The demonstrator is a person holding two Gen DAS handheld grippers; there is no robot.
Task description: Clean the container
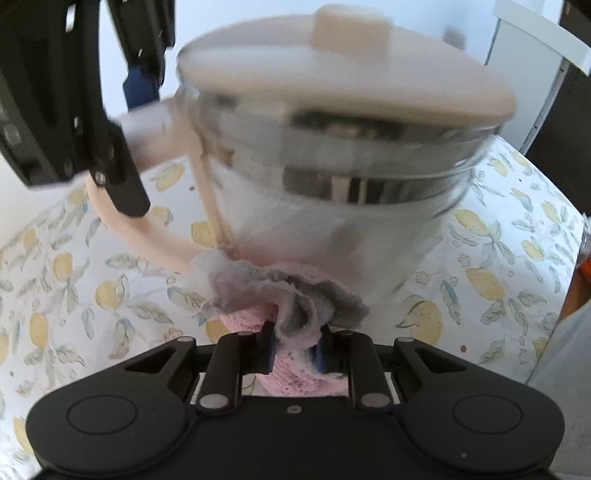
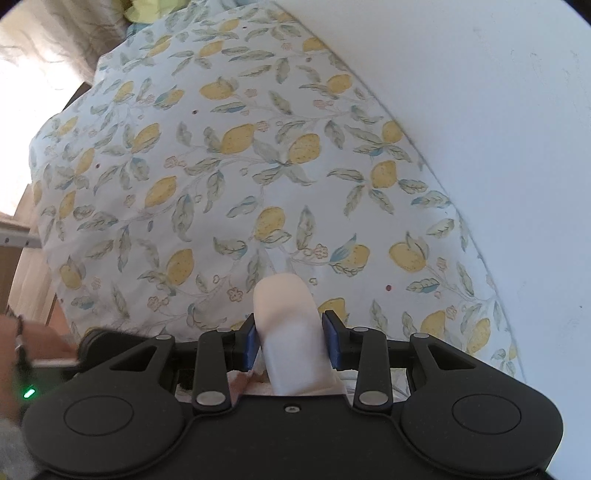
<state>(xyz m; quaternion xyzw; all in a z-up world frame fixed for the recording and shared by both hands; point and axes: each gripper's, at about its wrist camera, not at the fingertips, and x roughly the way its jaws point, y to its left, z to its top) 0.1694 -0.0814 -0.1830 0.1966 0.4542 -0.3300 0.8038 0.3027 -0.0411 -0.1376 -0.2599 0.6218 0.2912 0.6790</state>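
A pink and grey cloth (image 1: 284, 310) is clamped between the blue pads of the left hand-held gripper (image 1: 293, 350) and pressed against the lower wall of one glass container (image 1: 332, 221), which is blurred. The container is seen just above a counter covered by a lemon-print tablecloth (image 1: 92, 280) and is closed by one pale lid (image 1: 332, 85) with a square knob (image 1: 351, 29). Its single peach handle (image 1: 147, 229) curves out to the left, where the right hand-held gripper (image 2: 291, 341) is closed on it, its blue pads (image 2: 251, 347) seen on either side of the handle in the right wrist view. Beyond, open tablecloth is seen running to a white wall (image 2: 480, 110), with the counter edge at left.
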